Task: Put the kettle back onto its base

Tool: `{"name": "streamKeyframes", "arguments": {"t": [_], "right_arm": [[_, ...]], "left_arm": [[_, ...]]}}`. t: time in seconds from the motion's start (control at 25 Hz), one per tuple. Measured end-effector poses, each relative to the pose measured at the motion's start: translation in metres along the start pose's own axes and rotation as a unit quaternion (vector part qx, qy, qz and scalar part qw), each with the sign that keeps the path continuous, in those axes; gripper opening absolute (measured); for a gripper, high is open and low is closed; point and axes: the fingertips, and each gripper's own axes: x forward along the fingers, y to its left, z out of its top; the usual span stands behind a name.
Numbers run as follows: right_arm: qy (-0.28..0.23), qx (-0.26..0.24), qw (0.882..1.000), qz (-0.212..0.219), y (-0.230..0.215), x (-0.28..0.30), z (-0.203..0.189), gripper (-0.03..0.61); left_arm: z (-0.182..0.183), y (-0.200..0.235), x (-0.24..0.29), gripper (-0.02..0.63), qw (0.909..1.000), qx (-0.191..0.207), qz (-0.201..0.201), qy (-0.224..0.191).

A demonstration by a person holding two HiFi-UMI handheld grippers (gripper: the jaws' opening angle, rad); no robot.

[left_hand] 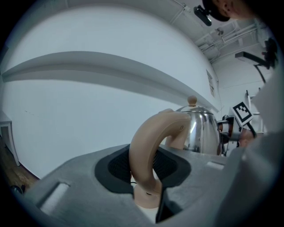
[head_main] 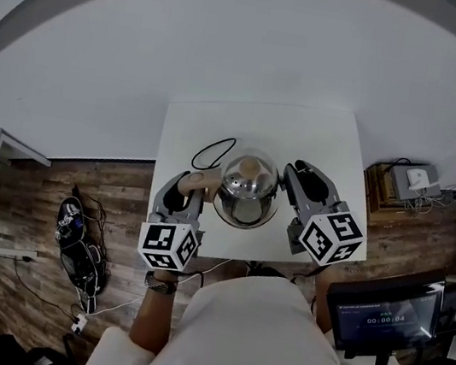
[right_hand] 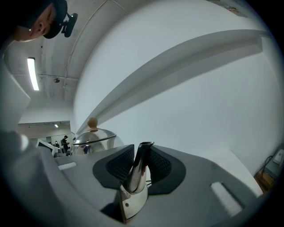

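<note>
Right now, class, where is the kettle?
In the head view the kettle is centre frame over the white table, the left gripper shut on its handle, the right gripper on its spout.

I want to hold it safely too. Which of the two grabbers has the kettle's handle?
The left gripper: its jaws are shut on the kettle's curved beige handle. The right gripper pinches the shiny spout instead.
</note>
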Motion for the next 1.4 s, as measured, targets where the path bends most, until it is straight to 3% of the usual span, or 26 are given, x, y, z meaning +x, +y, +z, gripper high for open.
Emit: {"name": "streamKeyframes", "arguments": {"t": [0.48,0.84,1.08,1.4], "right_arm": [[0.029,0.007,1.000,-0.003,-0.029,0.017,-0.037,0.087],[0.081,0.014,0.997,0.002,-0.070,0.065,-0.061,0.089],[0.114,0.015,0.993,0.001,-0.106,0.117,-0.092,0.087],[0.140,0.008,0.990,0.008,-0.108,0.119,-0.112,0.087]], "left_arm": [[-0.040,0.006,0.030,0.118,0.9995,-0.006,0.002,0.031],[-0.068,0.025,0.085,0.118,0.9965,-0.028,0.011,0.078],[-0.106,0.051,0.138,0.118,0.9927,-0.044,0.014,0.111],[-0.127,0.055,0.141,0.118,0.9903,-0.049,0.018,0.129]]}}
